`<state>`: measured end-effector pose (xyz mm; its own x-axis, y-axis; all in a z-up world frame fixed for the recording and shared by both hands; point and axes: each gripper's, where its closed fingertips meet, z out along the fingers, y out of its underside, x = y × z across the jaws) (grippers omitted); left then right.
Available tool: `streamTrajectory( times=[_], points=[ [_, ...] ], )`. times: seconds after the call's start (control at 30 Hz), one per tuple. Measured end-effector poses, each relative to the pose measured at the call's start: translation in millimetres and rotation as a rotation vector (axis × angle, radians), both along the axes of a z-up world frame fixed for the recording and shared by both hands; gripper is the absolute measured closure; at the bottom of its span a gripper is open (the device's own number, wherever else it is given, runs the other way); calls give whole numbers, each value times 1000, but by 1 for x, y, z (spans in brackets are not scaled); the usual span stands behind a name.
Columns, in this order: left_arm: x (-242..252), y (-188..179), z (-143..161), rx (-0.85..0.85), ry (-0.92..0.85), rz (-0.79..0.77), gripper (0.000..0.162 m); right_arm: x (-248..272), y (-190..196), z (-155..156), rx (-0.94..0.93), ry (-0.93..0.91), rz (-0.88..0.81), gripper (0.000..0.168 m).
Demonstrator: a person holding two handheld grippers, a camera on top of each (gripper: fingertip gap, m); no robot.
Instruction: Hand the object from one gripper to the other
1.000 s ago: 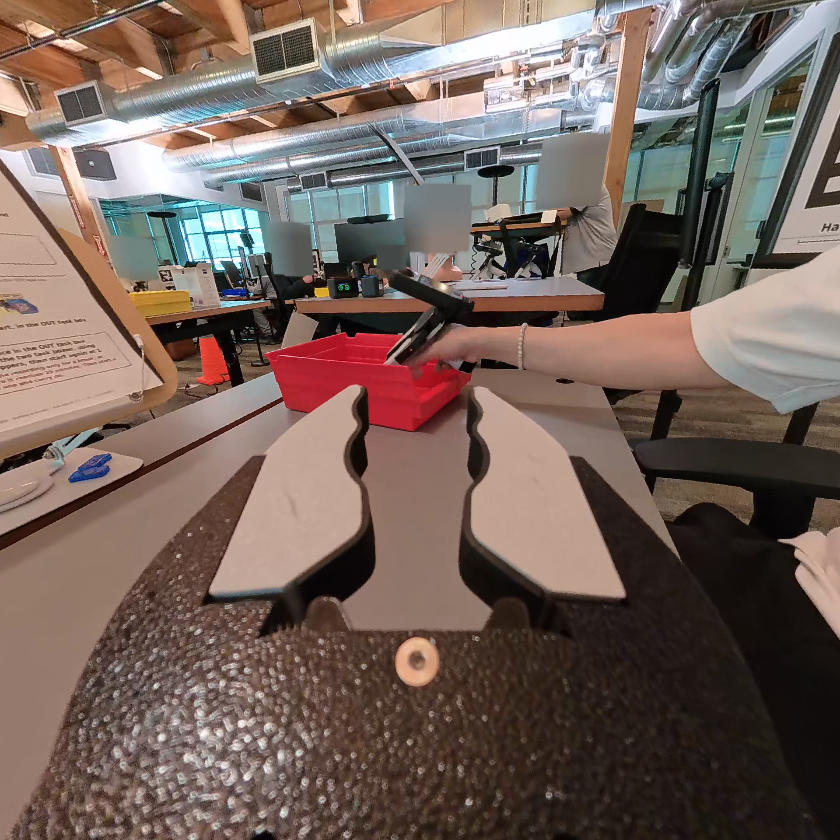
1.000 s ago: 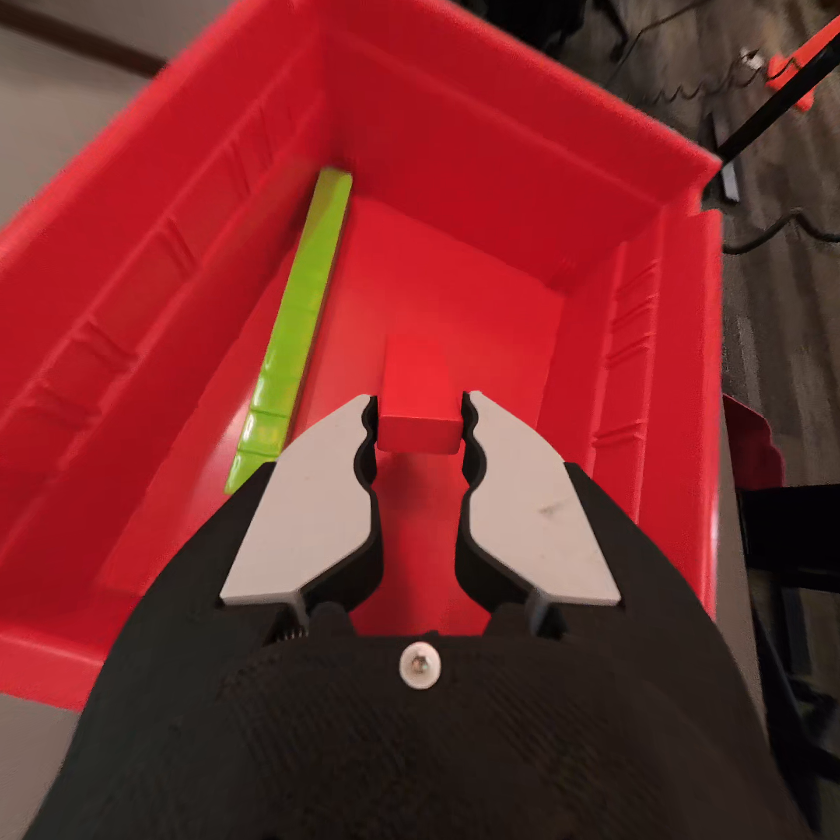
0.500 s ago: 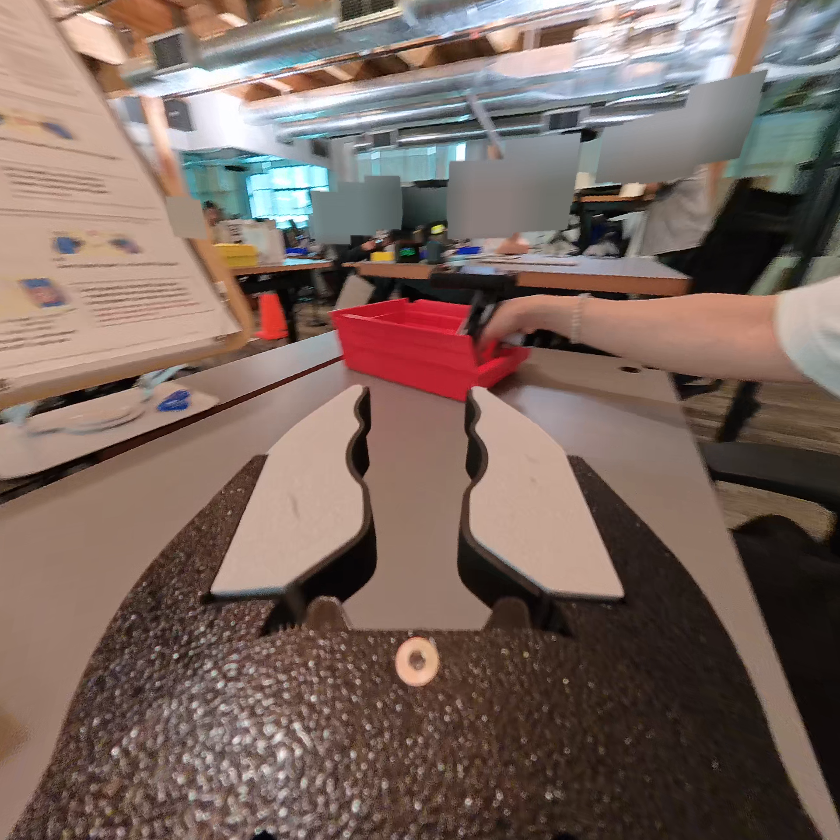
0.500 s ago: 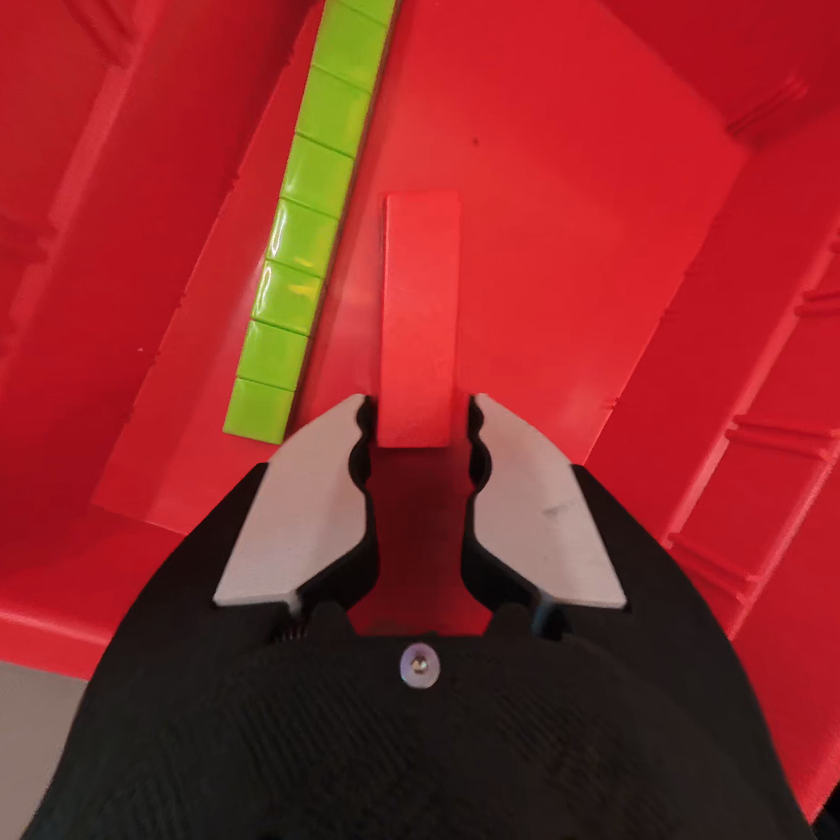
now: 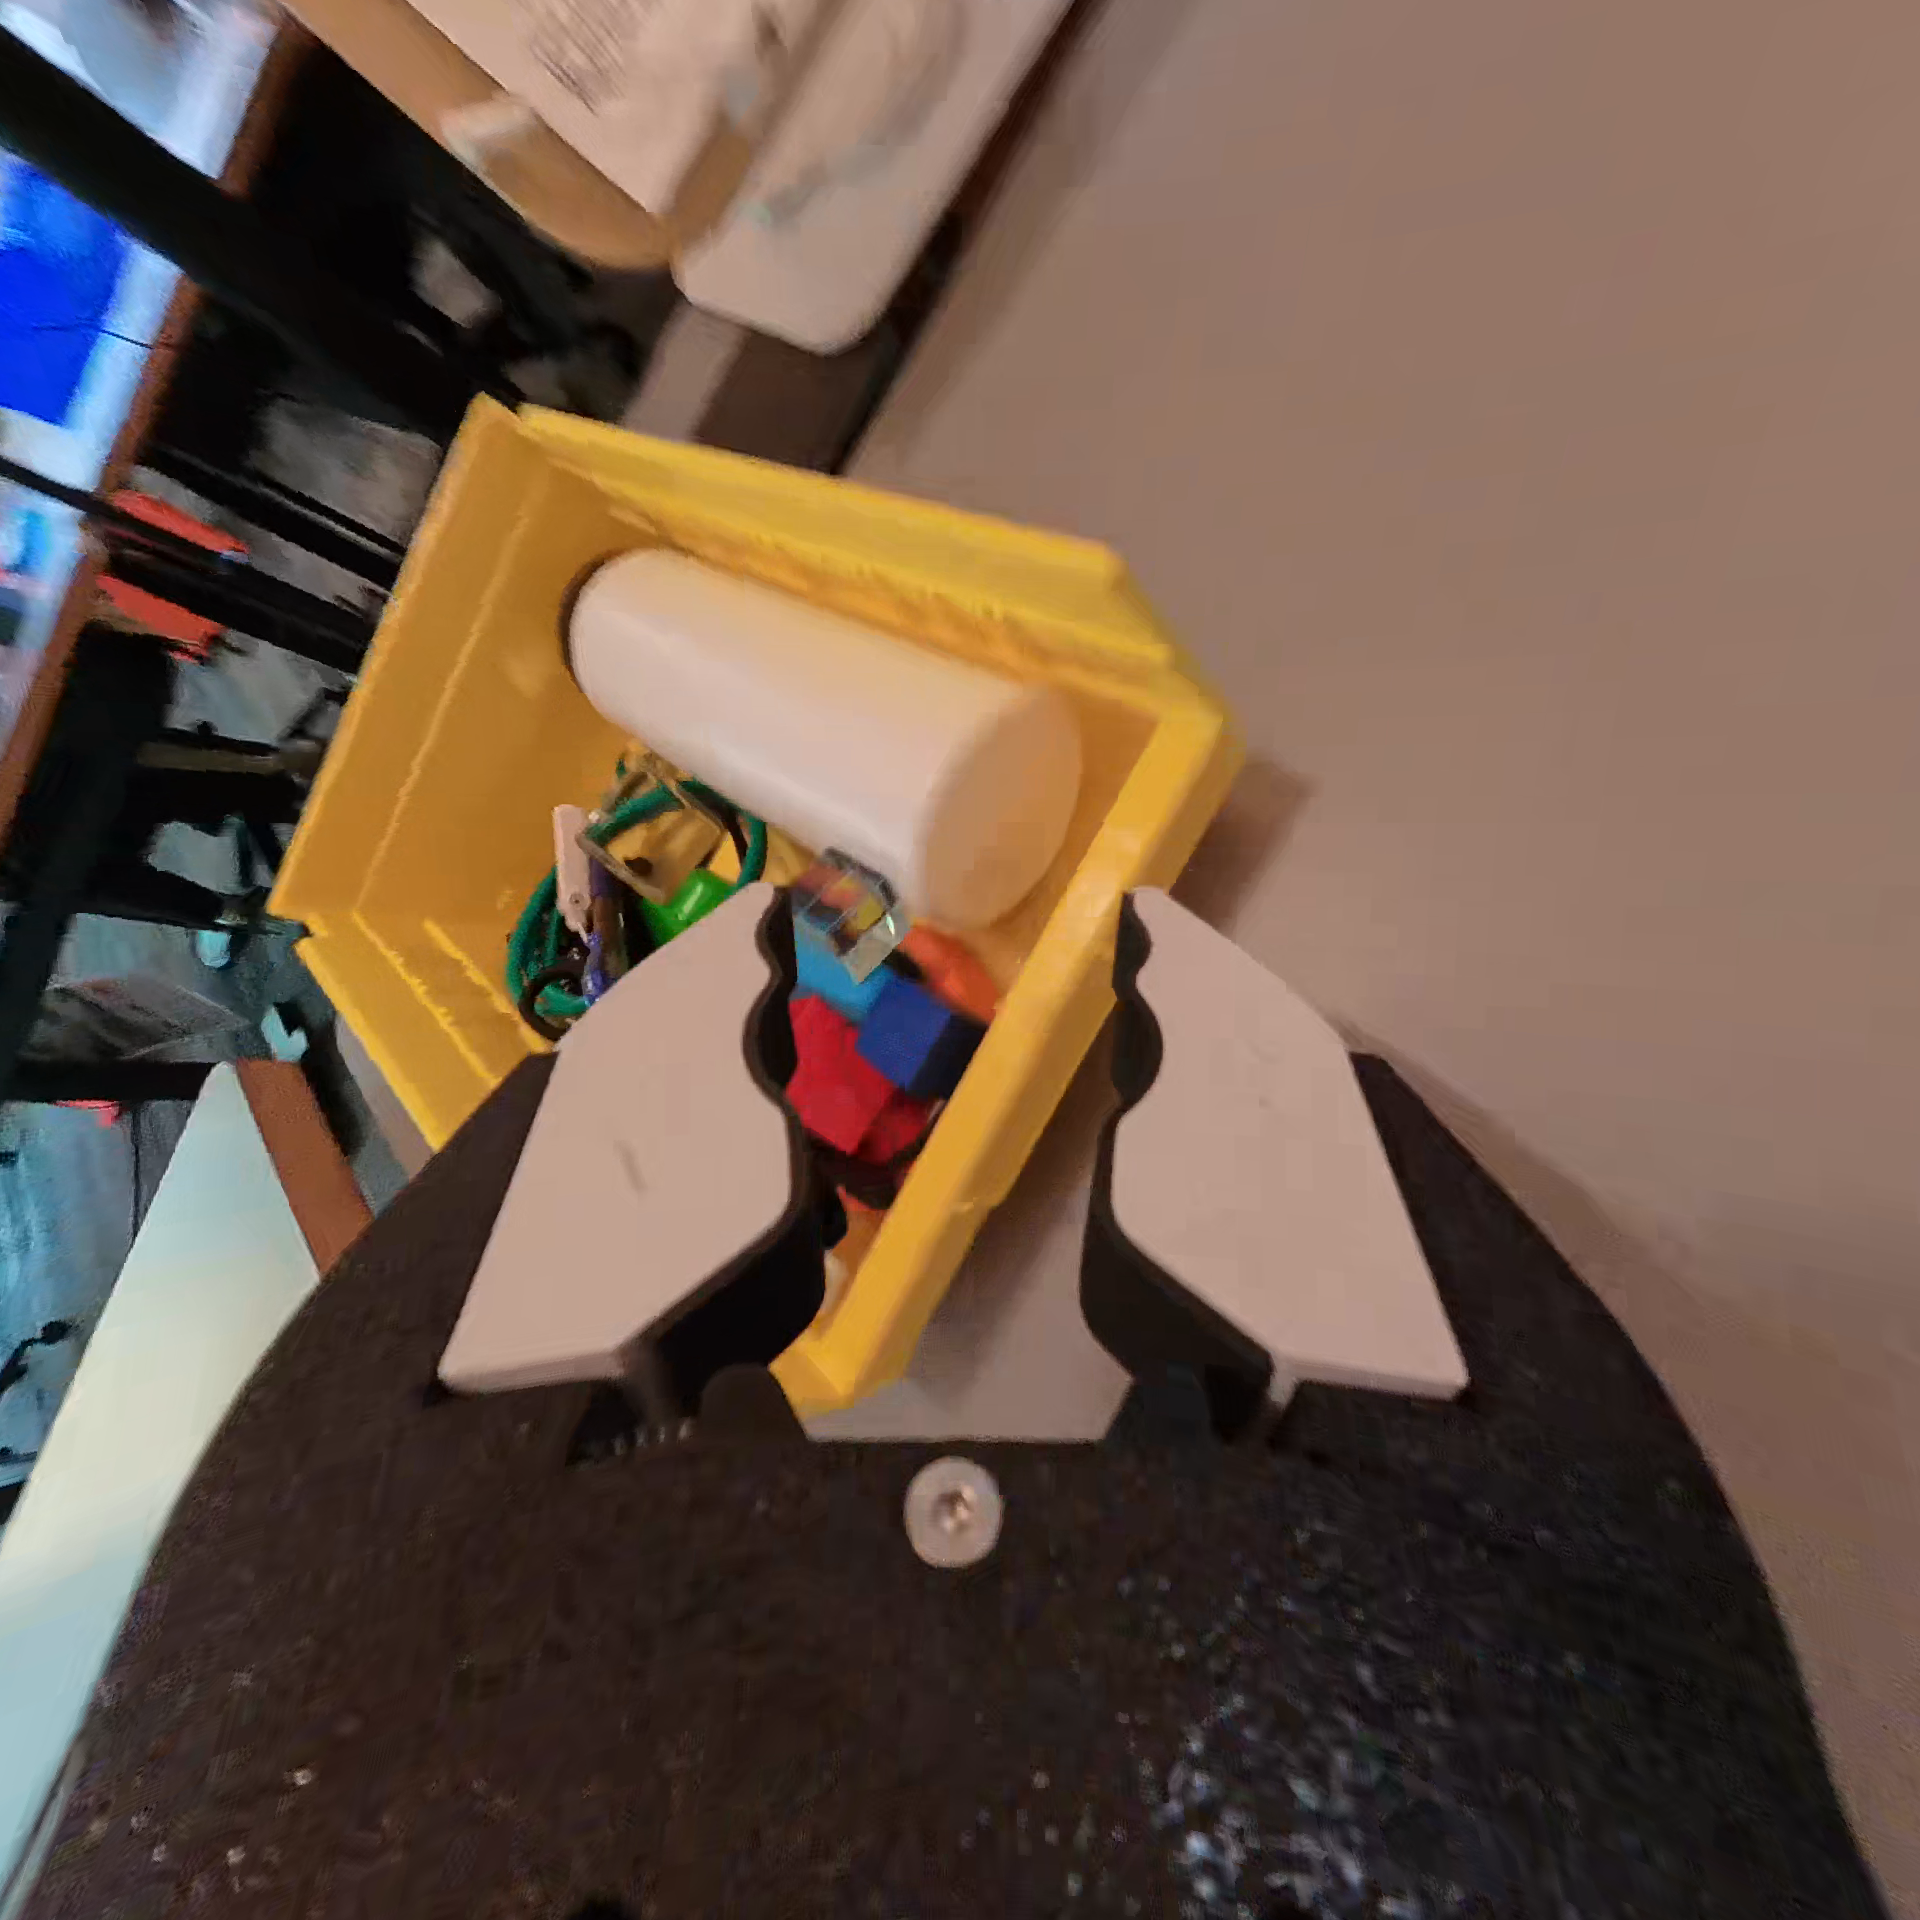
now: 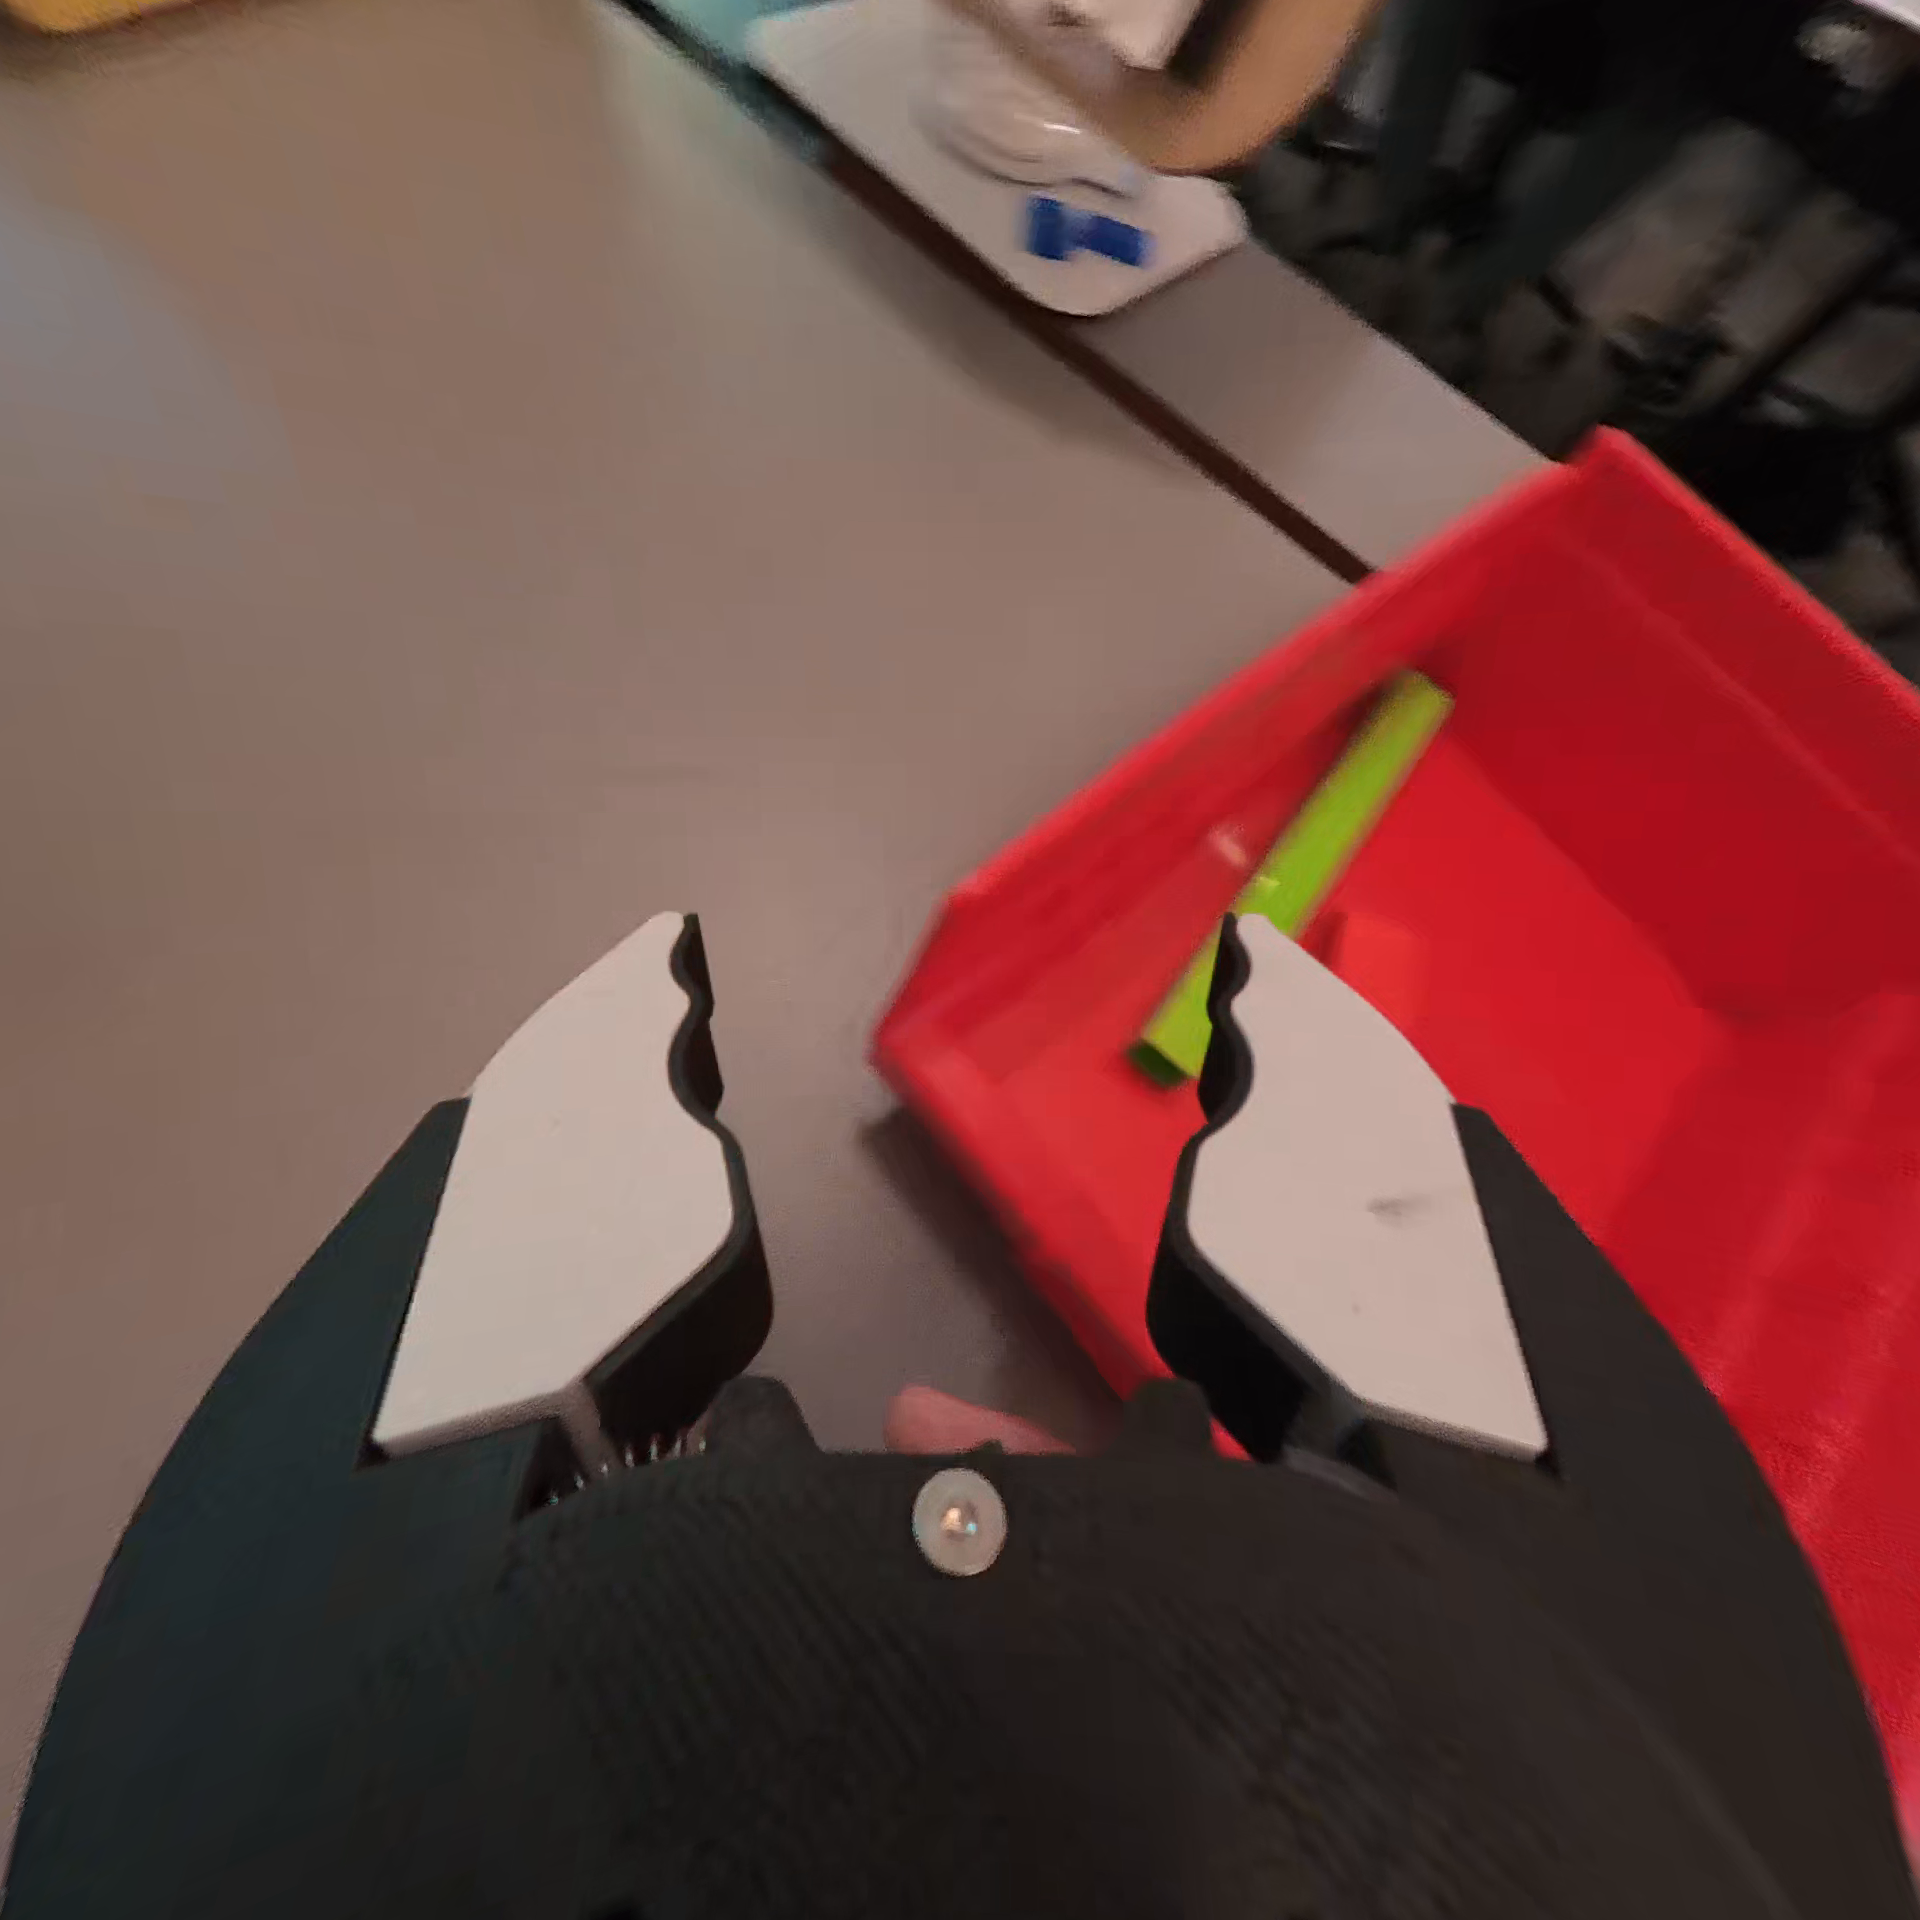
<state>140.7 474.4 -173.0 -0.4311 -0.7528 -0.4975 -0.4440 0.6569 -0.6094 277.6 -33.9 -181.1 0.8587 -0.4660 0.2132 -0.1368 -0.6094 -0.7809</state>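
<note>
Released, the red block [image 6: 1371, 940] lies beside a green bar [image 6: 1304, 862] in the red bin [image 6: 1049, 1091]; both claws gape empty.

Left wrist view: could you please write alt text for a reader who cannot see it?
The open, empty left gripper hovers over a yellow bin on a grey table. Inside lie a white cylinder, coiled green cable, and red and blue blocks.
</note>
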Motion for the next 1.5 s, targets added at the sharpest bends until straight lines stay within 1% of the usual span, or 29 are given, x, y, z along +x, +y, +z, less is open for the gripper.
streamTrajectory(
  times=[0.13,0.23,0.3,0.4,0.47,0.57,0.63,0.67,0.7,0.8,0.87,0.9,0.93,1.0,1.1,1.17,1.2,1.27,1.33,1.37,1.43,1.5],
  points=[
    [15,26,-20,131,280,-81,99,-37,37,-8,36,58,200,77],
    [24,38,-37,203,465,-99,98,-45,52,-3,95,93,223,77],
    [28,44,-47,249,579,-108,104,-56,63,1,150,121,274,78],
    [36,55,-55,317,679,-102,106,-63,69,2,170,142,302,79],
    [43,60,-56,342,692,-104,110,-63,69,-3,138,133,297,79],
    [47,56,-59,309,705,-121,122,-64,68,-14,89,128,312,79],
    [43,59,-66,323,736,-119,126,-66,70,-16,89,138,321,79],
    [42,59,-67,323,739,-115,131,-67,71,-17,97,145,323,79],
    [42,59,-65,315,737,-98,131,-67,73,-16,106,152,324,79],
    [43,64,-47,337,659,-32,132,-67,76,-16,125,159,312,80],
    [45,68,-21,343,532,35,133,-69,81,-12,154,157,317,81],
    [46,63,-4,301,450,66,133,-71,86,-7,189,159,319,81],
    [46,51,14,228,354,75,133,-74,92,-1,236,170,321,80],
    [45,7,53,21,128,12,132,-81,108,15,363,218,322,79],
    [17,-86,105,-272,-172,-245,132,-103,135,37,541,347,349,77],
    [-12,-144,124,-395,-323,-398,133,-127,152,47,622,461,405,74],
    [-27,-171,130,-445,-390,-462,132,-141,160,54,665,525,446,73],
    [-59,-220,129,-513,-463,-586,133,-170,174,72,765,668,532,73],
    [-85,-257,130,-546,-552,-663,133,-195,184,90,902,840,580,80],
    [-96,-273,130,-559,-587,-700,133,-207,187,98,957,933,604,84],
    [-110,-299,125,-556,-602,-750,133,-231,188,110,1037,1100,661,88],
    [-119,-318,119,-536,-601,-786,133,-247,187,115,1073,1165,687,95]
  ],
)
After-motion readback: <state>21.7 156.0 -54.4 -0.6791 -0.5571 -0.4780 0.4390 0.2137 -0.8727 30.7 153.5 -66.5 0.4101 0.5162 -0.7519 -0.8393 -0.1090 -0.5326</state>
